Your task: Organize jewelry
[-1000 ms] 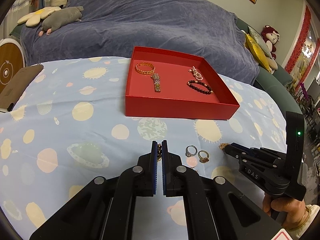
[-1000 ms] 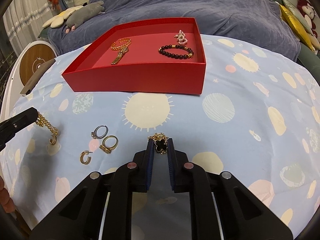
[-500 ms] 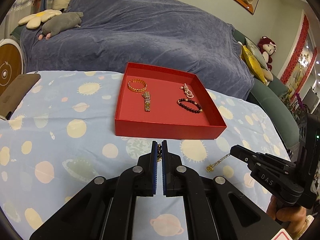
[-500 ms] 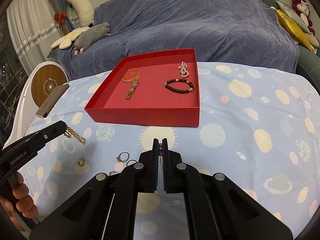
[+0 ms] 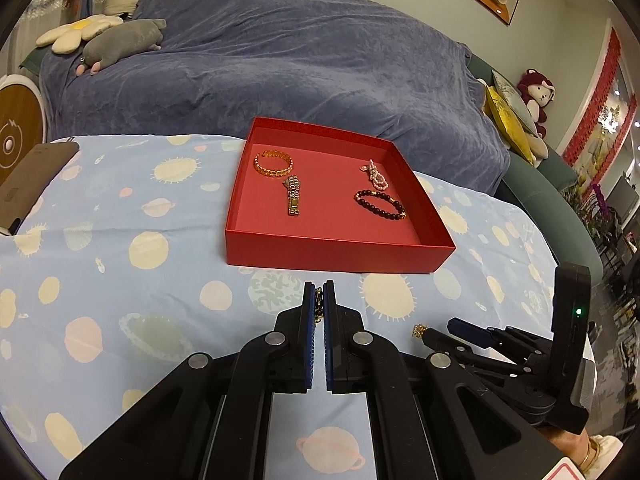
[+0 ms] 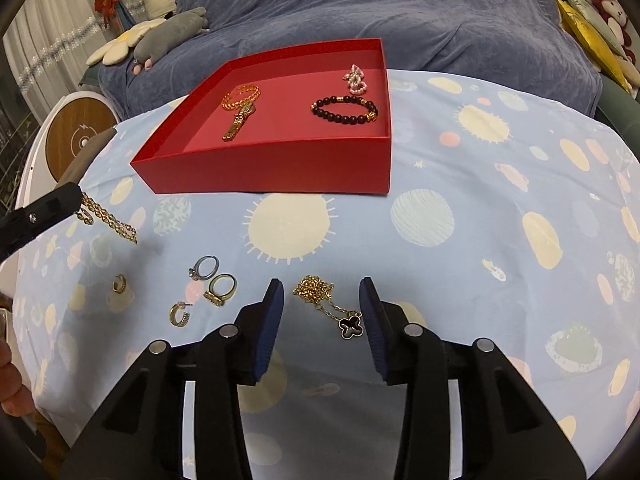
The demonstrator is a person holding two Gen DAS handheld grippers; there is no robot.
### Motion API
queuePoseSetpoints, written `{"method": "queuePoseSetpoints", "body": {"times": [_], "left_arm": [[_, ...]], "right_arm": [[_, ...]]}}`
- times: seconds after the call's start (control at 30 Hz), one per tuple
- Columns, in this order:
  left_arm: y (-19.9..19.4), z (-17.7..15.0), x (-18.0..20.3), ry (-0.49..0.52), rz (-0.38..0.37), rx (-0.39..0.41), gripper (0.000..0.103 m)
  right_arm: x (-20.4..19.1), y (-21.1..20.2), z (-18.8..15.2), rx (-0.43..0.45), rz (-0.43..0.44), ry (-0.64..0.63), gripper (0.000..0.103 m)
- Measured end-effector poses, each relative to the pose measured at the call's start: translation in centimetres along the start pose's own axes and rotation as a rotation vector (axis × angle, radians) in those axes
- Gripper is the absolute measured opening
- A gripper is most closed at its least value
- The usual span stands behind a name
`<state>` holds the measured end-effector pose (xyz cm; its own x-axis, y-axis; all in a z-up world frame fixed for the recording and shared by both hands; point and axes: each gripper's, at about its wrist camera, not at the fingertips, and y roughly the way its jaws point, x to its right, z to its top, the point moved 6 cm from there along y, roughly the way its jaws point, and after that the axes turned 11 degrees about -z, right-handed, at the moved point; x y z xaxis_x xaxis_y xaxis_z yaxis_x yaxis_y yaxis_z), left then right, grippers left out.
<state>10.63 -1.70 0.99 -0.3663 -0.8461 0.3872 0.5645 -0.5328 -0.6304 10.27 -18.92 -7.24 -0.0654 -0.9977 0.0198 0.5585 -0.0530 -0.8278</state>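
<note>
A red box (image 5: 332,254) (image 6: 272,172) on the blue spotted cloth holds a gold bangle (image 5: 273,163), a gold watch band (image 5: 293,194), a pearl piece (image 5: 376,174) and a dark bead bracelet (image 5: 380,204). My left gripper (image 5: 319,292) is shut on a gold chain (image 6: 108,218), which hangs from its tip above the cloth. My right gripper (image 6: 322,292) is open, its jaws on either side of a gold necklace with a black clover pendant (image 6: 350,326) lying on the cloth. Two rings (image 6: 214,276) and two hoop earrings (image 6: 180,314) lie to its left.
A sofa under a blue-grey blanket (image 5: 280,60) stands behind the table, with plush toys (image 5: 120,40) on it. A brown flat object (image 5: 32,176) lies at the table's left edge. A round white and wood appliance (image 6: 76,136) stands left of the table.
My right gripper has opened and the clover necklace now lies on the cloth between its jaws. My left gripper still holds the gold chain, lifted above the cloth.
</note>
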Motion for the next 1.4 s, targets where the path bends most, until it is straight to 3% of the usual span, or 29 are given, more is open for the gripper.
{"method": "queuePoseSetpoints", "body": {"times": [0.17,0.2,0.27,0.37,0.8,1.03,1.2,1.4], "left_arm": [[0.0,-0.3,-0.2,0.002,0.001,-0.005,0.001],[0.0,-0.3,-0.2,0.002,0.001,-0.006,0.001],[0.0,-0.4,-0.3,0.000,0.001,-0.008,0.001],[0.0,-0.4,-0.3,-0.001,0.001,-0.008,0.001],[-0.5,0.4,-0.3,-0.006,-0.007,0.018,0.001],[-1.6,3.7,0.5,0.014,-0.006,0.057,0.001],[-1.3,7.5,0.4,0.044,0.009,0.089,0.001],[2.4,10.4,-0.5,0.027,-0.004,0.063,0.002]], "right_arm": [[-0.3,0.9,-0.4,0.008,-0.036,-0.028,0.034],[-0.3,0.9,-0.4,0.011,-0.048,-0.037,0.031],[-0.4,0.8,-0.3,0.012,-0.051,-0.041,0.012],[-0.3,0.6,-0.3,0.011,-0.052,-0.044,0.002],[0.9,-6.2,4.6,0.164,0.033,0.045,0.002],[0.8,-10.5,9.7,0.259,0.099,0.077,0.002],[0.6,-10.2,13.5,0.280,0.105,0.083,0.002],[0.0,-7.0,16.1,0.255,0.094,0.087,0.002]]}}
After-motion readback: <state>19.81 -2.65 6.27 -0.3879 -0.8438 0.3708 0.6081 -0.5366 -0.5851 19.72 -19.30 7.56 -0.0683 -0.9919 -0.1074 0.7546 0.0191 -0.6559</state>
